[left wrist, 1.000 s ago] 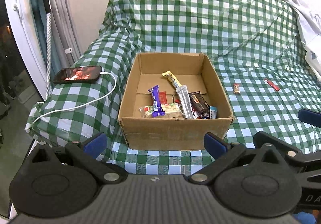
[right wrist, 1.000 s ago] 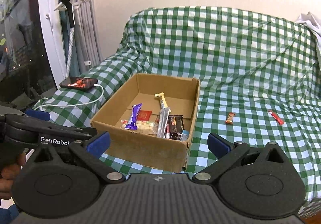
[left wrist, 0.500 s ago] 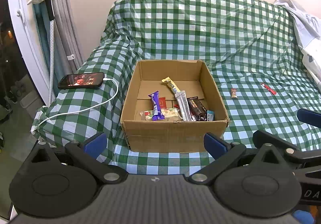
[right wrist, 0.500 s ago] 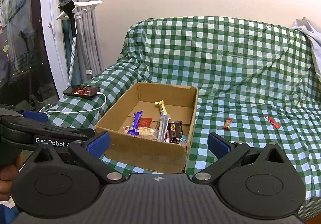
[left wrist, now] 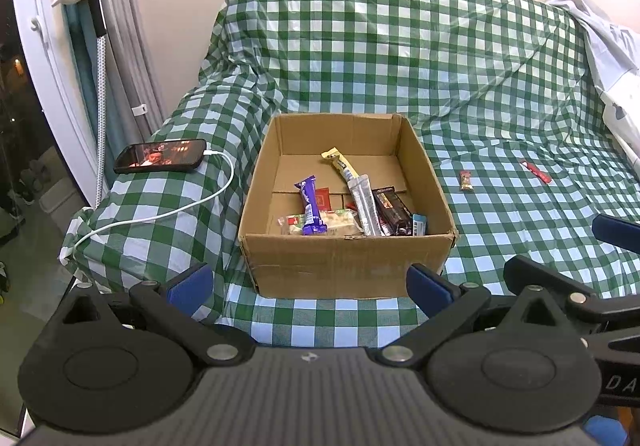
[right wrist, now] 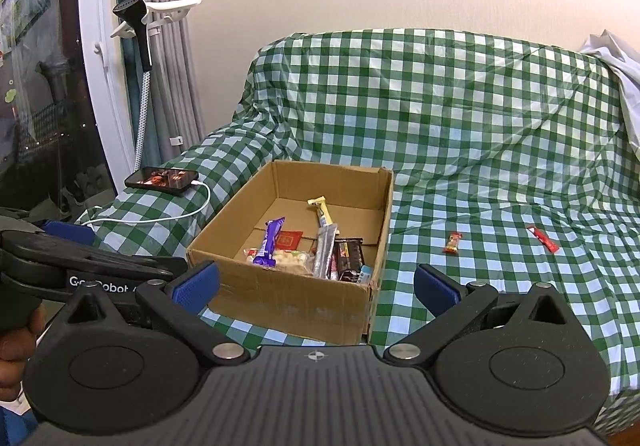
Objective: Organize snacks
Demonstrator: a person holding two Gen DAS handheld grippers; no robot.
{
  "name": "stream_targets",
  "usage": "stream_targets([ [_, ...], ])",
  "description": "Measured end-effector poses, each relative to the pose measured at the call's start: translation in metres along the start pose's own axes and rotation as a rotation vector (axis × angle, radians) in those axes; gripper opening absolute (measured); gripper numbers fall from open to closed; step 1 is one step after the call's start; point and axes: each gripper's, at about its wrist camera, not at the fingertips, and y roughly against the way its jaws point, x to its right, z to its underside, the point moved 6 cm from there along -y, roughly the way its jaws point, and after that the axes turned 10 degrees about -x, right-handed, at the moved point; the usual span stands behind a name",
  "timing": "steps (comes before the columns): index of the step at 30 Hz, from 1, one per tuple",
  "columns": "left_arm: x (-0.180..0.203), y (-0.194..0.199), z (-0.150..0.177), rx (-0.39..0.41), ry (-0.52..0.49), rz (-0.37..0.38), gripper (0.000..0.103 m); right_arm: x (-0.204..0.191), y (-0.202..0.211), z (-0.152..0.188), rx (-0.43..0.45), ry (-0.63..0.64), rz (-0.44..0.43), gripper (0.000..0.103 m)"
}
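1. Sitting on the green-and-white checked cover (left wrist: 500,58), an open brown cardboard box (left wrist: 348,262) holds a loose pile of wrapped snacks.
2. Inside lie a purple bar (left wrist: 309,205), a red packet (left wrist: 322,199), a yellow stick (left wrist: 339,163), a silver pouch (left wrist: 366,204), a dark chocolate bar (left wrist: 394,209) and a clear-wrapped pale bar (left wrist: 320,223).
3. 2 snacks lie outside, right of the box and well apart from it: a small tan bar (right wrist: 454,242) and a red stick (right wrist: 543,239).
4. The left gripper (left wrist: 308,284) is spread wide, gripping nothing, before the box's front wall.
5. The right gripper (right wrist: 316,286) is equally wide apart and empty.
6. A phone (left wrist: 161,155) with a white cable (left wrist: 192,206) rests on the left armrest.
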Motion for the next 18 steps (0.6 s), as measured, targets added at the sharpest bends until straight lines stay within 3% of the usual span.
stream_targets([
  [18, 0.003, -0.018, -0.001, -0.045, -0.011, -0.001, 0.103, 0.005, -0.013, 0.003, -0.040, -0.009, -0.008, 0.102],
])
